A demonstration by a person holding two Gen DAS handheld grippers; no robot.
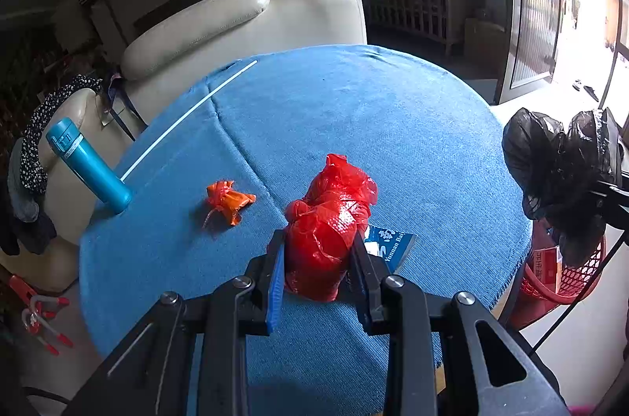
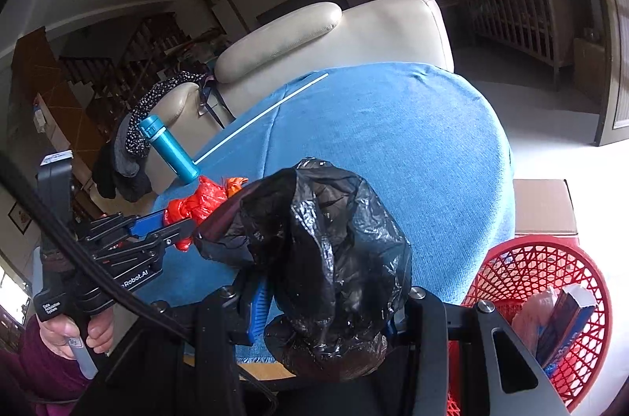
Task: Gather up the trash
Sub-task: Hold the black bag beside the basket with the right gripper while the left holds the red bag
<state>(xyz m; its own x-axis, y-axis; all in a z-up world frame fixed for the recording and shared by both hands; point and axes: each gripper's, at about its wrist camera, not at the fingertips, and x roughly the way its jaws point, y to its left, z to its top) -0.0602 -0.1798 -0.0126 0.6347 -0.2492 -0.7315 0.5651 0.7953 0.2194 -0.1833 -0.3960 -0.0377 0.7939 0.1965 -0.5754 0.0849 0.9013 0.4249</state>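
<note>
The left gripper pinches a red plastic bag on the blue tablecloth — the right gripper seemingly clamps a black bag beside the red basket.

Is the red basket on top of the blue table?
No, the red basket stands below the edge of the blue-covered table, beside it, with a few packets inside.
</note>
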